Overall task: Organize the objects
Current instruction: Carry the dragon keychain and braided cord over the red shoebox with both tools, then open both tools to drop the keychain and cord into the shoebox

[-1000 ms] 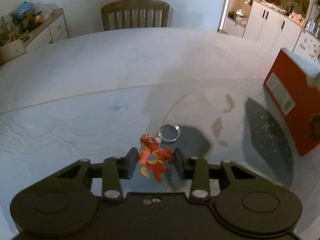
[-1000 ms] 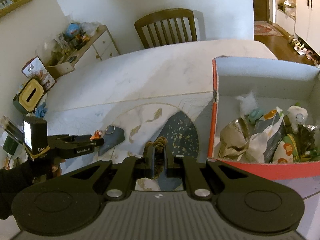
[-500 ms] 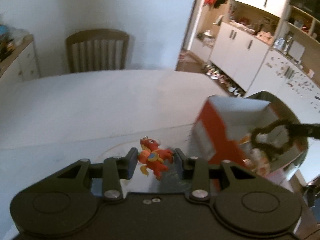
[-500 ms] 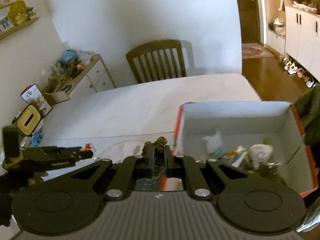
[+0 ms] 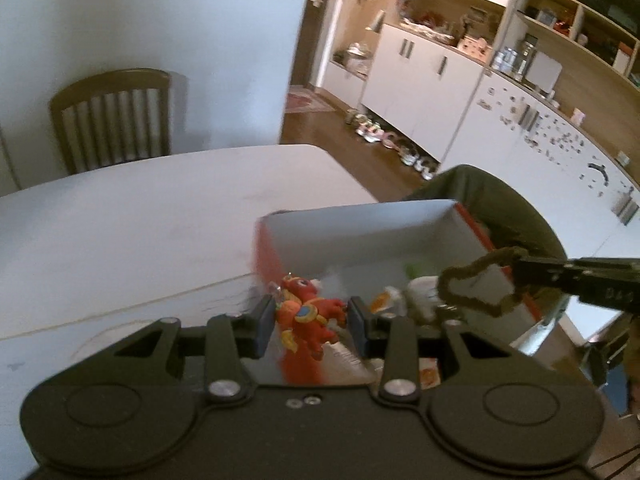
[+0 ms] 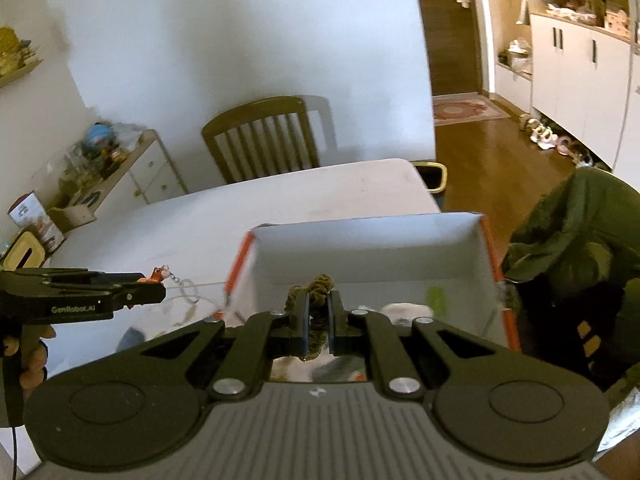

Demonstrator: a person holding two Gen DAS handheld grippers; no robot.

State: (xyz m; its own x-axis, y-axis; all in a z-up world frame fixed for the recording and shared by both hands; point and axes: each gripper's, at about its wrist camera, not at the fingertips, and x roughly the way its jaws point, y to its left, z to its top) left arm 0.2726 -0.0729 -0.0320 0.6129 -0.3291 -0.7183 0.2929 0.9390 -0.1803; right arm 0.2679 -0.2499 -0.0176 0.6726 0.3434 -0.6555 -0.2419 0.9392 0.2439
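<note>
The left gripper (image 5: 311, 319) had its jaws closed on a red horse keychain (image 5: 308, 316), the figure pinched crosswise between the two fingers and lifted off the table (image 5: 132, 216). In the right wrist view that same gripper (image 6: 158, 286) came in from the left, with the keychain's small chain and metal ring (image 6: 188, 289) dangling off the tip, just outside the left wall of the box (image 6: 372, 258). The box was red-orange outside and white inside, open at the top, standing at the table's right edge near the far right corner. Several small items lay on its floor, among them something white (image 5: 420, 286) and something pale green (image 6: 435, 295); motion blur made them hard to name, though they looked like toys and packets.

The right gripper (image 6: 318, 312) had its jaws narrowed tight on a brown fuzzy loop (image 6: 318, 286), which stuck up above the fingertips. From the left wrist camera the loop (image 5: 476, 284) hung over the right side of the box interior, clamped at its right end by the right gripper (image 5: 520, 272). A wooden chair (image 6: 262, 138) stood beyond the far edge of the table, and a dark green garment (image 6: 576, 232) was draped just beside the right wall of the box.
</note>
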